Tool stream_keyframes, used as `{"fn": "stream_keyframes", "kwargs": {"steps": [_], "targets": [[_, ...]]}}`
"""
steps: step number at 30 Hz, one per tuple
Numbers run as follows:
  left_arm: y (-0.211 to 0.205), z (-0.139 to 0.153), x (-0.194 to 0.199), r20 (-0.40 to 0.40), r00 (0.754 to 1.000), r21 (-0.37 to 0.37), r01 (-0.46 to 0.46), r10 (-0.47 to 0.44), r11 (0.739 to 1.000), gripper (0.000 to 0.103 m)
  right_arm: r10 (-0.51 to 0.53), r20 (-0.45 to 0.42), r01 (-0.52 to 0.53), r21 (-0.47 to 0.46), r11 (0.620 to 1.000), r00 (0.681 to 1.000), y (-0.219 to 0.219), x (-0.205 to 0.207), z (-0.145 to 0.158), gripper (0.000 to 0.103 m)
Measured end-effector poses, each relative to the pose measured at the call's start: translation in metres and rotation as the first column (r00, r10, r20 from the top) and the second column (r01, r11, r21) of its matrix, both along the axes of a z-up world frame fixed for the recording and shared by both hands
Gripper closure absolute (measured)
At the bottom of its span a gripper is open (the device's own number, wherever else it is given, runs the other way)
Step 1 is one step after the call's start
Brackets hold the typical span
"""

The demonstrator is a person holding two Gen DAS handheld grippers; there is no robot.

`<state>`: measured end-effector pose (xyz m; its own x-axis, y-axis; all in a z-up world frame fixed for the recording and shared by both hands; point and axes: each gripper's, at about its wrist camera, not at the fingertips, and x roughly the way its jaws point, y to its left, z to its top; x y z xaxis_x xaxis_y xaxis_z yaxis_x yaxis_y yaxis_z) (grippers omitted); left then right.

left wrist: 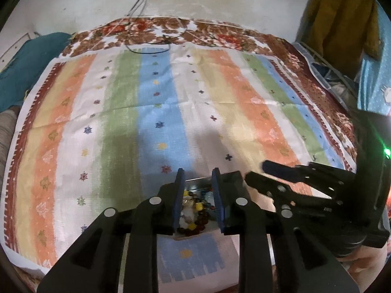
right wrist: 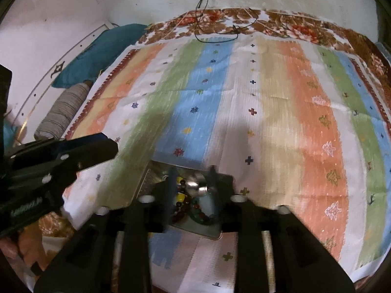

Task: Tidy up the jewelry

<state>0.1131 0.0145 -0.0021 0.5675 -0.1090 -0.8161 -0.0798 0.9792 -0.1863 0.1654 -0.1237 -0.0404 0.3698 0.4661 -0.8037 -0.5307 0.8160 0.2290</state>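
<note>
Both my left gripper [left wrist: 198, 195] and right gripper [right wrist: 191, 190] hung spread over the tray [right wrist: 146, 183]; its beads [left wrist: 193, 216] looked light, slippery, best pinched by one strand.

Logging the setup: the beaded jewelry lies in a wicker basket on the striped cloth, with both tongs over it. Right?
Not a wicker basket: the beaded jewelry lies in a shiny metal tray, clearest in the right wrist view. It does sit on the striped cloth.

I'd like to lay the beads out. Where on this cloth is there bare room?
Most of the striped cloth beyond the metal tray lies bare, up to the black cord at its far edge. It is crowded around the tray, where both sets of fingers hover over the beads.
</note>
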Motion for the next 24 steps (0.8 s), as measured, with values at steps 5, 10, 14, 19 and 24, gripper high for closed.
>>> {"fn": "stream_keyframes", "kwargs": {"steps": [5,10,14,19,24], "targets": [[0.015,0.005,-0.006,0.009,0.999,-0.039,-0.035,0.035,0.999,0.076,-0.007,0.030,0.008,-0.026,1.000,1.000,-0.006,-0.007,0.001,0.060],[0.012,0.004,-0.017,0.010,1.000,-0.027,-0.021,0.021,0.999,0.069,-0.017,0.048,0.019,-0.032,0.999,0.999,-0.015,-0.012,0.003,0.054],[0.007,0.003,-0.027,0.013,1.000,-0.014,-0.007,0.007,1.000,0.053,-0.015,0.077,0.017,-0.035,0.999,0.997,-0.022,-0.018,0.006,0.052],[-0.006,0.002,-0.039,0.019,0.999,0.021,0.027,-0.027,0.999,0.046,-0.010,0.087,0.010,-0.006,1.000,0.996,-0.033,-0.027,0.009,0.039],[-0.010,-0.003,-0.056,0.021,0.999,0.029,0.023,-0.024,0.999,0.035,0.004,0.094,-0.004,0.001,1.000,0.996,-0.042,-0.036,0.009,0.032]]}}
